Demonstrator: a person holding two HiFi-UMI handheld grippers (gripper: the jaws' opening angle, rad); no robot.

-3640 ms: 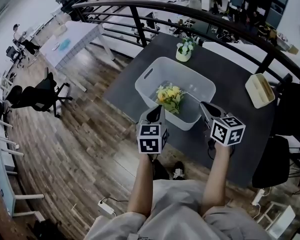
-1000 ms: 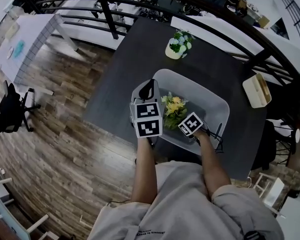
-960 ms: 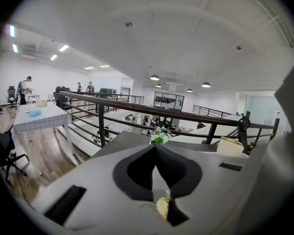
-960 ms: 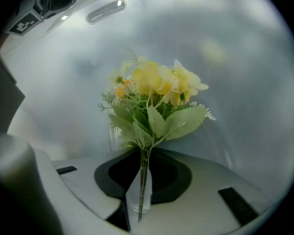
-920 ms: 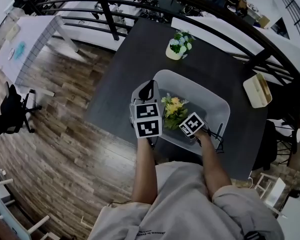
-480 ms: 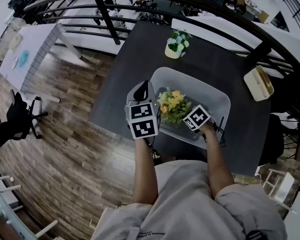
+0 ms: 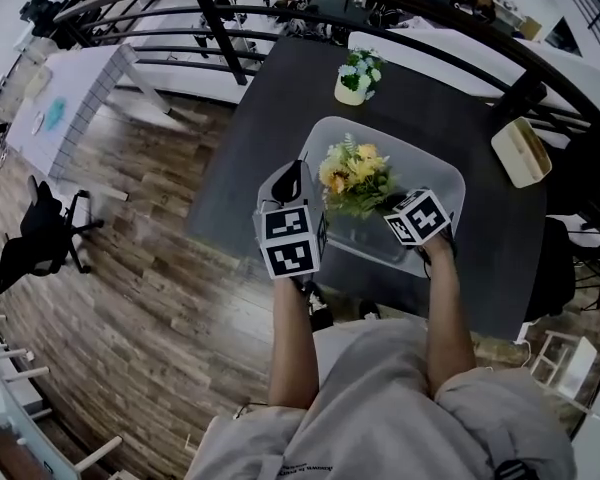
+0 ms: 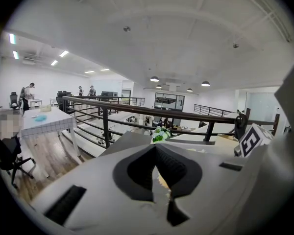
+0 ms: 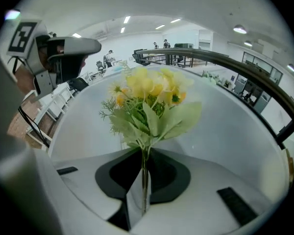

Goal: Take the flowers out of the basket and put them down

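My right gripper (image 7: 388, 204) is shut on the thin green stem of a bunch of yellow flowers (image 7: 355, 175), its jaws having just been closing with the stem between them. The bunch stands upright over the white plastic basket (image 7: 432, 167), lifted off its floor. In the right gripper view the flowers (image 9: 149, 98) rise straight from the right gripper (image 9: 144, 170), with the basket's wall (image 9: 230, 131) behind. My left gripper (image 7: 294, 171) hovers by the basket's left rim, jaws together on nothing. The left gripper (image 8: 159, 173) looks over the table.
The basket sits on a dark table (image 7: 270, 118). A small pot of white and blue flowers (image 7: 355, 76) stands at its far side, a cream box (image 7: 521, 151) at its right. A black railing (image 7: 230, 43) runs behind; wooden floor lies to the left.
The right gripper has risen with the yellow flowers, which now stand above the basket's rim instead of lying inside it. The left gripper has shifted slightly by the basket's left edge.
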